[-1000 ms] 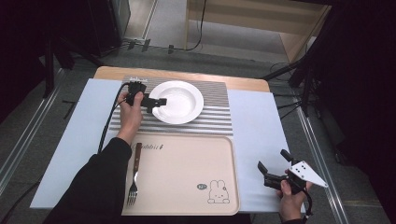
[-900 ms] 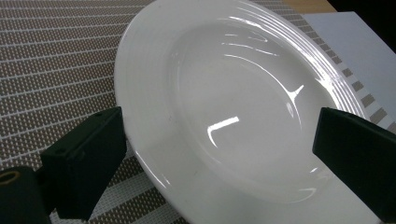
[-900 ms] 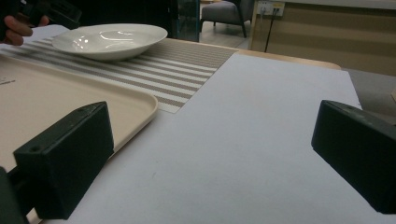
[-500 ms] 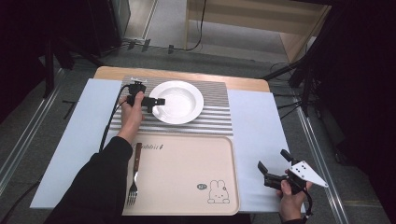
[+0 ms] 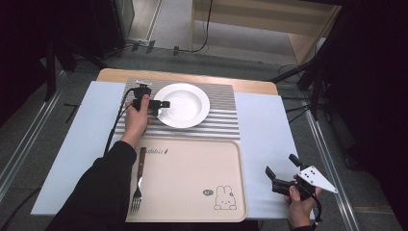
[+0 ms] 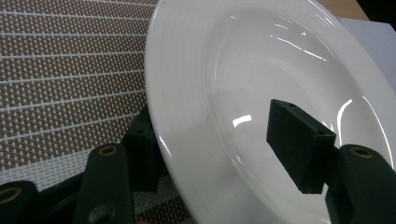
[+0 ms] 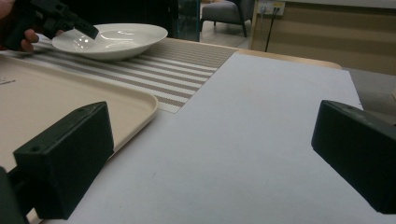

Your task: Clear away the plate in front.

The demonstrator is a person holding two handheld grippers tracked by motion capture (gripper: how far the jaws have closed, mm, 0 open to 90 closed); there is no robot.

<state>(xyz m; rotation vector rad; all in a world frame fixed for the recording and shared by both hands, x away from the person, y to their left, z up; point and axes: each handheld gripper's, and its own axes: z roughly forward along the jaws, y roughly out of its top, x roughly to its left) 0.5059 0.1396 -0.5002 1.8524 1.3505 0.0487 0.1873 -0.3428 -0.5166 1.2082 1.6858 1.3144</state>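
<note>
The beige tray (image 5: 192,178) lies nearer the person than the left gripper (image 5: 162,103), whose jaws have just been closing astride the near rim of the white plate (image 5: 183,105), apparently not yet pinching, the round plate sitting flat with no long axis, while the right gripper (image 5: 279,173) idles open

Three cameras, one shared plate

The high view looked down on the table; both gripper views sat low, sharing the white plate (image 5: 184,104).
</note>
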